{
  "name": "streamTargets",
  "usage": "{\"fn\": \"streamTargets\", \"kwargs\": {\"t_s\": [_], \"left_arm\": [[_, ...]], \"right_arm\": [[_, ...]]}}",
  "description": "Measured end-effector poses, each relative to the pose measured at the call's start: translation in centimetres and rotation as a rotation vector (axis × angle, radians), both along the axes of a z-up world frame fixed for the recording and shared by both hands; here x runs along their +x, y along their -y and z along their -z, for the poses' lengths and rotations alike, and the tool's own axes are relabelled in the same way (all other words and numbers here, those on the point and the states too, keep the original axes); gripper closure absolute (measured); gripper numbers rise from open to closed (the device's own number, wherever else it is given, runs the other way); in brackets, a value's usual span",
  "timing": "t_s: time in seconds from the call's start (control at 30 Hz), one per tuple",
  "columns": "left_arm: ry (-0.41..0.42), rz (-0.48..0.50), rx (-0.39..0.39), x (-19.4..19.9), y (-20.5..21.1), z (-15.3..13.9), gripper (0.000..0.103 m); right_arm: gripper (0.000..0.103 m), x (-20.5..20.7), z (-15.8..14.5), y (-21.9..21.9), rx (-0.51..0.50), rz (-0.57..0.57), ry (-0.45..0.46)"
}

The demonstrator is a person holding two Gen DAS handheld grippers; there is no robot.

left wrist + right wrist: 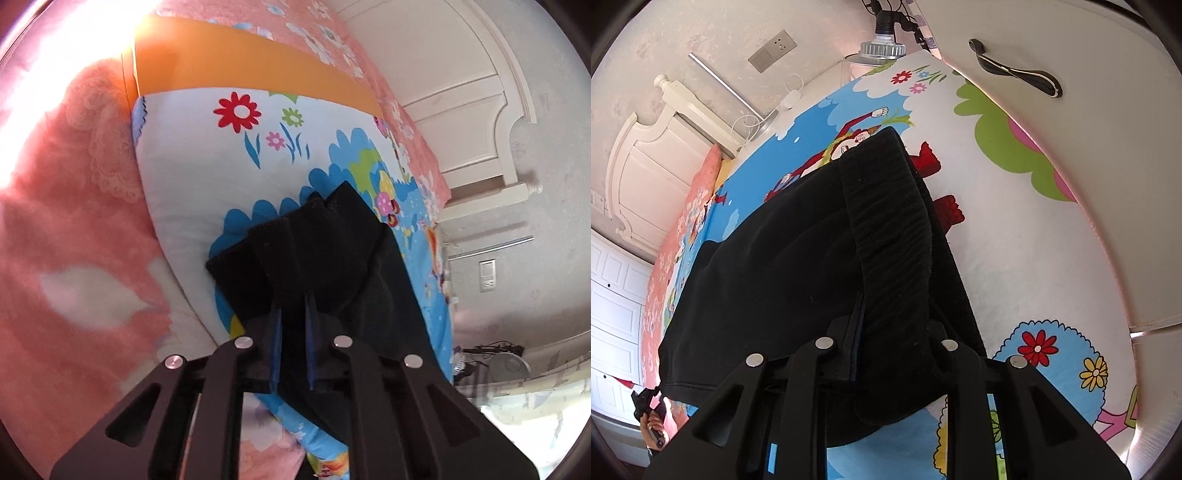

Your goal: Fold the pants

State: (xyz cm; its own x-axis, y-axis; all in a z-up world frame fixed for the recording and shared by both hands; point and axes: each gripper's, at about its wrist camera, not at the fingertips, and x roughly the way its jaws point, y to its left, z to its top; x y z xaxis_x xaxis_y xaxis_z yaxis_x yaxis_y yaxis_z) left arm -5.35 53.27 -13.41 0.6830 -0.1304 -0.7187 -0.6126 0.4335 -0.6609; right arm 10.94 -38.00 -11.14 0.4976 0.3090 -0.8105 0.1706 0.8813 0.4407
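Note:
The black pants (325, 240) lie bunched on a cartoon-print sheet (207, 155). In the left wrist view my left gripper (293, 299) is shut on a fold of the black cloth, which drapes over the blue pads (275, 332). In the right wrist view the pants (775, 266) spread wide to the left, and their ribbed waistband (886, 206) runs up from my right gripper (895, 317). That gripper is shut on the waistband, with its fingertips mostly buried in cloth. The sheet (1015, 240) shows around the pants.
A pink flowered blanket (74, 221) and an orange band (240, 62) border the sheet. A white headboard (461, 110) stands at the bed's far end. A lamp (882, 48) and a white door with a handle (1015, 70) sit close behind. A hand (652, 417) shows at lower left.

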Motion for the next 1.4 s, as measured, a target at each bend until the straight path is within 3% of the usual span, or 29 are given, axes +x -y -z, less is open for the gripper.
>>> {"fn": "streamTargets", "kwargs": {"t_s": [0.13, 0.2, 0.23, 0.27, 0.3, 0.37, 0.4, 0.5, 0.57, 0.63, 0.7, 0.83, 1.03, 1.1, 1.17, 1.37, 1.4], "left_arm": [[-0.014, -0.038, 0.046, -1.2, 0.5, -0.4, 0.091], [-0.008, -0.038, 0.022, -1.5, 0.4, -0.2, 0.049], [-0.004, -0.091, 0.009, -2.5, 0.2, -0.5, 0.049], [0.011, -0.091, 0.017, -2.9, 0.4, -1.0, 0.059], [0.028, -0.053, 0.049, -3.0, 1.2, -2.1, 0.064], [0.048, 0.078, 0.143, -2.5, 5.2, -4.7, 0.066], [0.100, 0.185, 0.128, -1.8, 8.2, -5.6, 0.066], [0.218, 0.468, 0.022, 0.5, 18.3, -6.6, 0.066], [0.264, 0.623, -0.176, 2.5, 26.1, -4.9, 0.066], [0.218, 0.708, -0.329, 4.1, 32.1, -2.2, 0.066], [0.169, 0.771, -0.370, 5.3, 36.4, -0.2, 0.070], [0.069, 0.743, -0.456, 6.6, 39.8, 3.4, 0.071], [0.115, 0.688, -0.474, 7.1, 40.8, 3.2, 0.071], [0.088, 0.710, -0.443, 7.6, 41.7, 3.1, 0.071], [0.041, 0.701, -0.472, 7.8, 42.2, 3.8, 0.071], [0.072, 0.649, -0.496, 7.6, 42.3, 4.6, 0.071], [0.075, 0.646, -0.492, 7.9, 42.4, 4.7, 0.077]], "right_arm": [[0.083, -0.2, 0.0, -0.1, -0.001, -0.008, 0.009], [0.083, 0.0, 0.1, -0.1, -0.002, -0.011, 0.007], [0.083, 0.0, 0.1, -0.1, -0.004, -0.014, 0.009], [0.083, -0.1, -0.1, -0.1, 0.000, -0.016, 0.013], [0.084, -0.1, -0.4, -0.1, 0.008, -0.016, 0.018], [0.084, -0.5, -0.8, 0.1, 0.037, -0.013, 0.027], [0.084, -0.7, -1.1, 0.2, 0.062, -0.007, 0.029], [0.085, -0.5, -1.3, 0.1, 0.043, -0.002, 0.025], [0.085, -0.3, -0.9, -0.3, -0.001, 0.000, 0.009], [0.085, -0.4, -0.6, -1.2, -0.078, -0.009, 0.010], [0.084, -0.7, -0.5, -1.9, -0.143, -0.022, 0.020], [0.084, -1.2, -0.1, -1.5, -0.145, -0.023, 0.048], [0.084, -1.5, 0.5, -0.7, -0.095, -0.019, 0.070], [0.084, -1.5, 0.5, -0.7, -0.093, -0.023, 0.076], [0.084, -1.6, 0.6, -0.4, -0.077, -0.022, 0.079], [0.084, -1.9, 0.7, -0.5, -0.071, -0.016, 0.092], [0.084, -1.9, 0.7, -0.4, -0.068, -0.014, 0.094]]}}
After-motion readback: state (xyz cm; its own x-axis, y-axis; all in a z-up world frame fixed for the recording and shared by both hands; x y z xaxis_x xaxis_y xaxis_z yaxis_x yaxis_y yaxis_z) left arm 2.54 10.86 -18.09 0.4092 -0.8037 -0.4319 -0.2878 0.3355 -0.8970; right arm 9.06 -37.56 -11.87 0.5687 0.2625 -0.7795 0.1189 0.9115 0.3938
